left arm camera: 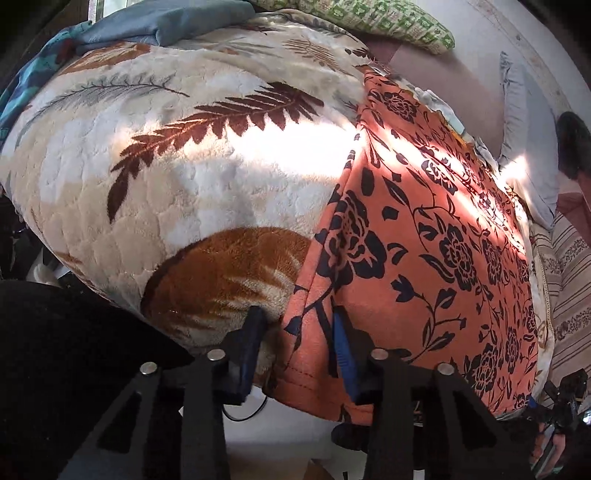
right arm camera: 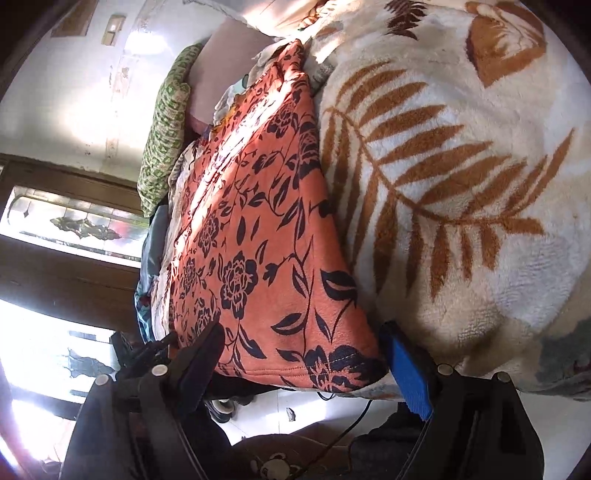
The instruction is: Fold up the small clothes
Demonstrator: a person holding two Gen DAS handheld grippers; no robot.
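Note:
An orange cloth with a black flower print (left arm camera: 424, 236) lies flat on a fleece blanket with a leaf pattern (left arm camera: 192, 177). My left gripper (left arm camera: 298, 334) straddles the cloth's near left hem with its jaws narrow. Its right pad (left arm camera: 341, 343) lies against the cloth, while its left finger (left arm camera: 255, 328) sits in the blanket pile a little off the hem. In the right wrist view the same cloth (right arm camera: 255, 236) runs away from me, and my right gripper (right arm camera: 306, 363) stands wide open around its near corner, with its pads clear of the fabric.
The blanket (right arm camera: 461, 184) covers a bed whose near edge drops to a pale floor (left arm camera: 280, 435) with a black cable. A green patterned pillow (left arm camera: 388, 22) and a blue-grey cloth (left arm camera: 166, 22) lie at the far end. A wooden door with a glass pane (right arm camera: 74, 221) stands beside the bed.

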